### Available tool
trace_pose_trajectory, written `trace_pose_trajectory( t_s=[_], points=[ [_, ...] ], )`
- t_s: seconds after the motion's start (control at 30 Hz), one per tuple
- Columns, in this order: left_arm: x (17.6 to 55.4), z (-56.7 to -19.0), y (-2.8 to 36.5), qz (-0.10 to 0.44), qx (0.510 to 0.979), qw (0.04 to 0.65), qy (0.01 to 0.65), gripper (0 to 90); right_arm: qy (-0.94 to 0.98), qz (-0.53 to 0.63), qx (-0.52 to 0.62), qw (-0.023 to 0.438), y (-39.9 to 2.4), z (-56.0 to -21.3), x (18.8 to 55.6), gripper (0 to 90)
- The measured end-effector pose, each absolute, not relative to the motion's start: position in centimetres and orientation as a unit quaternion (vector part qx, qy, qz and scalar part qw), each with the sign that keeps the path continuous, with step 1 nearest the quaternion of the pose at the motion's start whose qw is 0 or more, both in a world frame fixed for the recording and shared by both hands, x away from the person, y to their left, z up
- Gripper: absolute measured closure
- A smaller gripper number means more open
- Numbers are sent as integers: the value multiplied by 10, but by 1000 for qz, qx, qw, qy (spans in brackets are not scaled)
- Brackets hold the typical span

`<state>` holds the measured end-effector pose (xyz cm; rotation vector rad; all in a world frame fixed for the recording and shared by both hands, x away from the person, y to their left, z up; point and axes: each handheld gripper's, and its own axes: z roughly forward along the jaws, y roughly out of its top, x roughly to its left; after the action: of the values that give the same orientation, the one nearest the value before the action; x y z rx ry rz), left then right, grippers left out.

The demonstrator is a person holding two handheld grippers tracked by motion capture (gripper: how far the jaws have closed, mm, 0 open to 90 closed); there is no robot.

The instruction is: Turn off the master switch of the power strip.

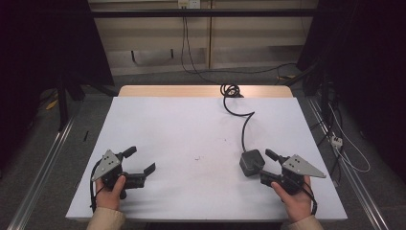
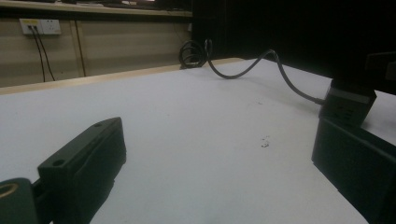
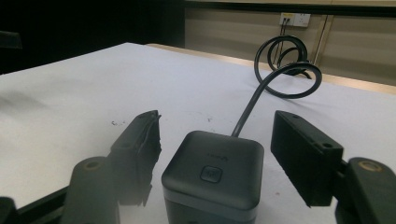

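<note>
A small black cube-shaped device (image 1: 251,163) with a button on top (image 3: 212,172) sits on the white table (image 1: 182,129) at the near right. Its black cable (image 1: 244,120) runs to the far edge and ends in a coil (image 3: 285,70). My right gripper (image 1: 265,165) has one jaw on each side of the cube, and a thin gap shows on both sides (image 3: 215,126). My left gripper (image 1: 142,159) rests at the near left, its jaws wide apart with nothing between them (image 2: 217,135). From there the cube (image 2: 348,105) stands across the table.
A tiny speck (image 1: 197,157) lies near the table's middle. A wooden strip (image 1: 206,91) edges the far side, with wall sockets (image 1: 188,4) beyond. Metal rails (image 1: 43,167) run along the floor on both sides, and dark curtains hang left and right.
</note>
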<state>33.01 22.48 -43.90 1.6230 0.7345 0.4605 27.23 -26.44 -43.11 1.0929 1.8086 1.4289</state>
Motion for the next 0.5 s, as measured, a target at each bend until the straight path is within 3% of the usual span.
trace_pose_trajectory(
  t_s=[0.5],
  points=[
    [330, -439, 224, 196, 705, 605, 315, 26, 691, 536, 403, 269, -263, -430, 275, 476]
  ],
)
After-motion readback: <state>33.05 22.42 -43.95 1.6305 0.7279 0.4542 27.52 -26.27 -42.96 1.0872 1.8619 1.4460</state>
